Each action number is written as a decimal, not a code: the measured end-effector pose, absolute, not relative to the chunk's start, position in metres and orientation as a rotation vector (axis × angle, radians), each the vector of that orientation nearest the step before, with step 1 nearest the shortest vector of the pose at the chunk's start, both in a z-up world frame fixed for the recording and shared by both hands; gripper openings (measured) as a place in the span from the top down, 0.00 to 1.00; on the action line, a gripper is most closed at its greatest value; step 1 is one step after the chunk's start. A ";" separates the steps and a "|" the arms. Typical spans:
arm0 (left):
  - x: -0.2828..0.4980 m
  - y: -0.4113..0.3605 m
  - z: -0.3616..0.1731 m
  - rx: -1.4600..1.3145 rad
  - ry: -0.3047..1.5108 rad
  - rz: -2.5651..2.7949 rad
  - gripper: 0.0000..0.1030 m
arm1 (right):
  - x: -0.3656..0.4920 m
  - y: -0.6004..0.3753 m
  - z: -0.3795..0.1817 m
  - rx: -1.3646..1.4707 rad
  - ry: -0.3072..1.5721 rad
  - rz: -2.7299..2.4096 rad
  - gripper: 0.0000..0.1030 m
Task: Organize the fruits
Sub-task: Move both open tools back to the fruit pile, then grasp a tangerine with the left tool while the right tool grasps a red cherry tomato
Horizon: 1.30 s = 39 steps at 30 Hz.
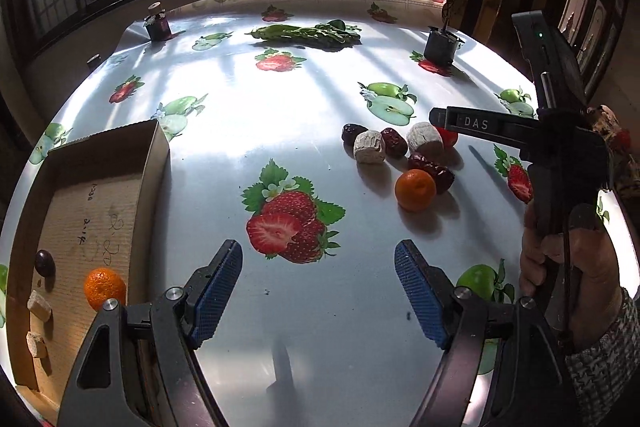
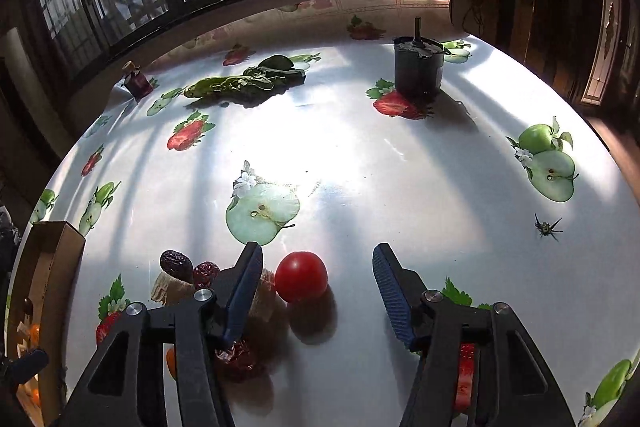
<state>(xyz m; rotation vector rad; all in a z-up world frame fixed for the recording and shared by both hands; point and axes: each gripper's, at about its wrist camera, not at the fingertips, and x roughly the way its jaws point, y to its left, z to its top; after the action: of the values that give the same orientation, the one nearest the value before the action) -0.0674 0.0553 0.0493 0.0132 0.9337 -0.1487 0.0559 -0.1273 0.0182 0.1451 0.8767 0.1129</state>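
A cardboard box (image 1: 154, 163) sits at the left and holds a mandarin (image 1: 105, 287), a dark date (image 1: 44, 262) and two pale chunks (image 1: 39, 304). On the table lies a pile: a mandarin (image 1: 415, 189), red dates (image 1: 432, 167), two pale chunks (image 1: 369, 146) and a red tomato (image 2: 301, 276). My left gripper (image 1: 319, 273) is open and empty above the table, right of the box. My right gripper (image 2: 318, 267) is open, its jaws on either side of the tomato, not touching it. In the left wrist view it shows over the pile (image 1: 472, 123).
A leafy green bundle (image 1: 308, 33) lies at the table's far side. A dark pot (image 2: 418, 67) stands far right, a small dark jar (image 1: 158, 23) far left. A small insect-like speck (image 2: 546, 226) lies at the right. The tablecloth has printed fruit.
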 end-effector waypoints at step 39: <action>-0.021 0.000 0.010 -0.081 0.925 -0.445 0.70 | 0.054 -0.131 0.014 0.174 0.871 0.181 0.67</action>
<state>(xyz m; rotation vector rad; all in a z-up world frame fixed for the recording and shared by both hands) -0.0211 -0.0004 0.0103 -0.0805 0.9253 -0.4447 0.0542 -0.1314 0.0142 0.1735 0.8713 0.1814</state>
